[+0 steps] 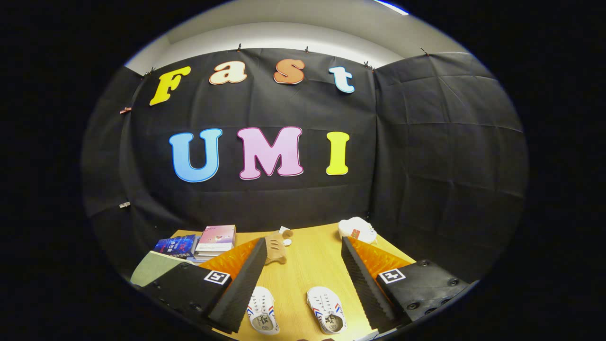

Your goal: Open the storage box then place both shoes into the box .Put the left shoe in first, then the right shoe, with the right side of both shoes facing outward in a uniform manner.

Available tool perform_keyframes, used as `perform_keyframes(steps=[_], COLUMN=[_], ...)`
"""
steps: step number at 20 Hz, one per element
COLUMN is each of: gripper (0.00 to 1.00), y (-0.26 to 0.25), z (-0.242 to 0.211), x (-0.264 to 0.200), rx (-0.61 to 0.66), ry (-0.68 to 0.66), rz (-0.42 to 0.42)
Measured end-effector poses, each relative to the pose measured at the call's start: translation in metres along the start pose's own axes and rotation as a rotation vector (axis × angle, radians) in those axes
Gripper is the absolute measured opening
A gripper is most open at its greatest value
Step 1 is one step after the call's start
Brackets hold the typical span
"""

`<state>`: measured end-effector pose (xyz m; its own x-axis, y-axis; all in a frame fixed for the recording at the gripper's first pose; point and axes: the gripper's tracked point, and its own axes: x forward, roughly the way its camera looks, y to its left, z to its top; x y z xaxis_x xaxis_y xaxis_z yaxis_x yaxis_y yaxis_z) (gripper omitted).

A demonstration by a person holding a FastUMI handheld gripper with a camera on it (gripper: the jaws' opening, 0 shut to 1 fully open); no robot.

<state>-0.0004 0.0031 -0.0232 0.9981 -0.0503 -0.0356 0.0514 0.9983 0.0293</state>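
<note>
The hand-held gripper [303, 284] hangs released, fingers spread wide, above the bench [312, 265]. Both shoes, one [262, 310] beside the other [326, 310], lie between the fingers, well short of the books [208, 241]. Best find the storage box first; I cannot make it out, and which shoe is left is unclear

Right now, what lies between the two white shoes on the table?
Bare wooden table in the gripper view: the left-hand shoe and right-hand shoe lie apart, nothing between. Both sit between the open tongs.
</note>
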Motion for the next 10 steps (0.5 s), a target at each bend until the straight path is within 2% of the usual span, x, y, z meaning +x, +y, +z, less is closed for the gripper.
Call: perform_keyframes(steps=[10], gripper=[0.97], y=[0.003], z=[-0.018], x=[0.007], rx=[0.04], ry=[0.074], rz=[0.072])
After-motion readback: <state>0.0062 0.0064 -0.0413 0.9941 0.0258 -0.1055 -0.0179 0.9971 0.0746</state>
